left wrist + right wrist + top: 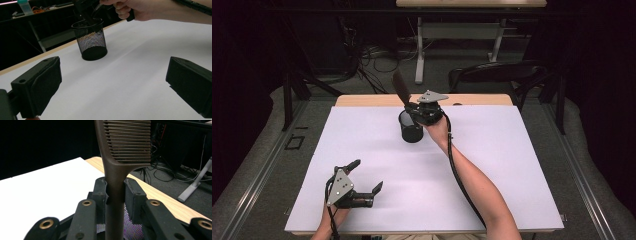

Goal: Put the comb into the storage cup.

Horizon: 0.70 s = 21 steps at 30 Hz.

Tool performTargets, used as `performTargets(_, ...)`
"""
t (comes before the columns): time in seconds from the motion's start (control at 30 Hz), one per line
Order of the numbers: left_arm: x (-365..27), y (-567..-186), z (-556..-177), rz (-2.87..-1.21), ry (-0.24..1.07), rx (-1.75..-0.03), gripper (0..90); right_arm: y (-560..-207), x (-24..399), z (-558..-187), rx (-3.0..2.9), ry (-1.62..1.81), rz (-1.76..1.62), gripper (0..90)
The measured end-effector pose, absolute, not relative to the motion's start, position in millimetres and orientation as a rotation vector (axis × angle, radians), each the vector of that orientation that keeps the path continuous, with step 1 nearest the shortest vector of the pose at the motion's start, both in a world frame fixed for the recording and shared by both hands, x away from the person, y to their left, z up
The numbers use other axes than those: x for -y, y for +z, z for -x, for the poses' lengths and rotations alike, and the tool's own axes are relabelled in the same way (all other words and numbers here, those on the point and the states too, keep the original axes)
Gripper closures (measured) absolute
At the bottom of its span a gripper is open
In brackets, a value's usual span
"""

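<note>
Nearest the person, the left tongs (367, 176) rest low over the white sheet (492, 165) that covers the worktop (362, 100), close to its near edge on the left; their jaws stand wide apart with nothing between them, and in the left gripper view only bare white sheet lies between the two black pads (42, 85). The grey three-cornered plate on top of them faces up and toward the left. Farther out, the person's right forearm (477, 185) reaches diagonally across the sheet from the bottom edge, a black cable running along it. At the end of that arm, near the far middle of the worktop, the right tongs (414, 107) are closed on the handle of a dark brown comb (126, 142) (the pads press it from both sides in the right gripper view). The comb stands nearly upright, its toothed head above the tongs and its handle running down into a black mesh cup (411, 127). The cup stands upright on the sheet, just below and beside the right tongs. Beyond the worktop's wooden far edge lie a dark chair (497, 75), cables on the floor and the legs of another desk (419, 50).
</note>
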<state>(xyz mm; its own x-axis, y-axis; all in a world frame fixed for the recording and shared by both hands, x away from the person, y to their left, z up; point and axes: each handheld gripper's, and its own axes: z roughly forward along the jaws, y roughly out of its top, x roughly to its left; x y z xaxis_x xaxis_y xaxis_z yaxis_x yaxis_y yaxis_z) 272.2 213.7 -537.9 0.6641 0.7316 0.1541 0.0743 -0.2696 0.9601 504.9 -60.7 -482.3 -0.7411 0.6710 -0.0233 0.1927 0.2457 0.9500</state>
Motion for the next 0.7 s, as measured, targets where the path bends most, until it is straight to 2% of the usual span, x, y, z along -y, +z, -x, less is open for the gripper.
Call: performTargets(0.7, -212.8, -537.8, -271.4, -1.747, 0.732, -0.649, 0.3, -485.0, 61.0, -504.2, -2.115, 1.503, -0.794, 72.5)
